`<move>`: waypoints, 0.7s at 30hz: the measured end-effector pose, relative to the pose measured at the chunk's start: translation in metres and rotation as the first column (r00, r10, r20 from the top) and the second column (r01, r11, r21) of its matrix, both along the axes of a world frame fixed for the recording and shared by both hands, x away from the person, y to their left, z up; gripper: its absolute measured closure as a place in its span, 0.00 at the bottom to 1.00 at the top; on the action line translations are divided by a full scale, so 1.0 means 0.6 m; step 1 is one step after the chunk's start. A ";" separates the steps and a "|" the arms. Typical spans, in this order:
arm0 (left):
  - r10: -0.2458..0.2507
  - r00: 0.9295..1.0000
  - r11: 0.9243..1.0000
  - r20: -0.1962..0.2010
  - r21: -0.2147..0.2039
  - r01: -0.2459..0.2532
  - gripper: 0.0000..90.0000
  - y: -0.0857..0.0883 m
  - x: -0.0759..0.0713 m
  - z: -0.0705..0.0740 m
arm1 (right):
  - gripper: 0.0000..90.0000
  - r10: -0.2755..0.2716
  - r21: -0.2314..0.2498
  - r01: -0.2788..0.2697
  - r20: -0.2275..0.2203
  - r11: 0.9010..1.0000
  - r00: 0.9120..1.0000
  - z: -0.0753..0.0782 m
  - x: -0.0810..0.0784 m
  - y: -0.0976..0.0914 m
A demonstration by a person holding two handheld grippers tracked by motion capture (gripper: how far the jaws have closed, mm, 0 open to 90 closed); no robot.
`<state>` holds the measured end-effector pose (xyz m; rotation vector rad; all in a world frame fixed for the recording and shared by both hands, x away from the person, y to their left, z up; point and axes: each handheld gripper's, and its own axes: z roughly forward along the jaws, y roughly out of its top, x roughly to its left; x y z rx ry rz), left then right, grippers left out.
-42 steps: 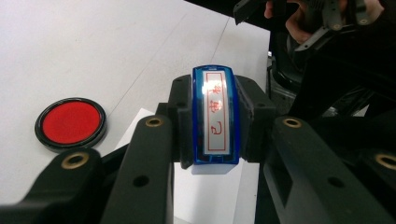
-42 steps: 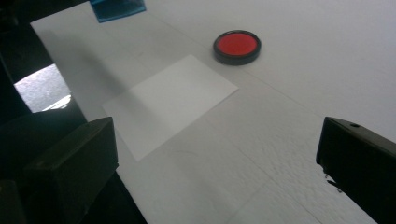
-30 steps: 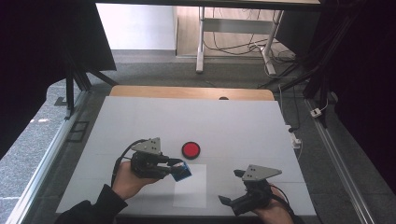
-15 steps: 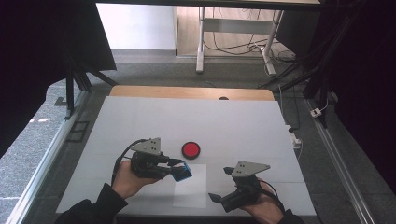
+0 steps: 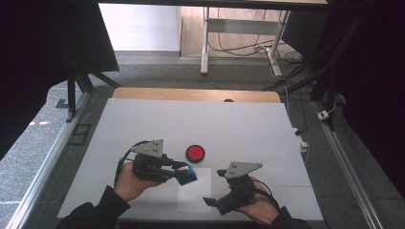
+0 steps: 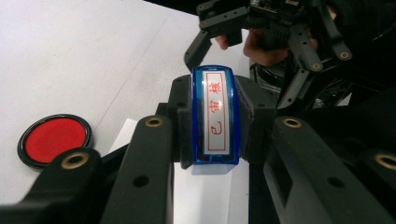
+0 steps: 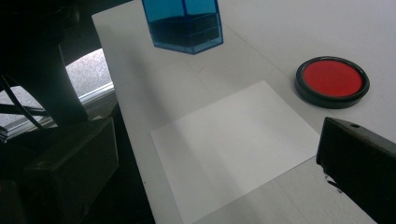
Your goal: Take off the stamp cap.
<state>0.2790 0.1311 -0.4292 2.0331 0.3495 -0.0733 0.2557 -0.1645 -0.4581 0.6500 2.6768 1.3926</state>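
My left gripper [image 5: 183,173] is shut on a blue transparent stamp [image 5: 187,175] and holds it just above the top left corner of a white sheet of paper [image 5: 196,193]. In the left gripper view the stamp [image 6: 214,93] sits between the pads, its label with red characters facing the camera. A round red ink pad [image 5: 195,153] lies on the table behind the sheet. My right gripper [image 5: 215,187] stands open at the sheet's right edge, nothing between its fingers. Seen from the right gripper [image 7: 215,156], the stamp [image 7: 184,25] hangs above the paper [image 7: 233,144].
The white table [image 5: 200,124] has a wooden strip along its far edge. Metal rails run along both sides. The ink pad [image 7: 331,79] lies to the right beyond the paper in the right gripper view. Desk legs and cables stand on the floor behind.
My right gripper has moved left along the front of the table, up to the paper's right edge. The left gripper and the stamp have stayed where they were.
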 end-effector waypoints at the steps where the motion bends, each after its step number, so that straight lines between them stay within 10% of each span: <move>1: -0.001 1.000 1.000 0.001 0.000 0.001 0.78 0.000 0.000 0.000 | 0.00 -0.001 0.005 0.001 0.000 1.000 1.000 0.000 0.001 0.001; 21: -0.053 0.998 0.998 0.020 -0.021 0.053 0.78 -0.006 0.001 0.003 | 0.00 0.069 0.008 -0.069 0.007 0.998 0.998 -0.002 0.015 0.039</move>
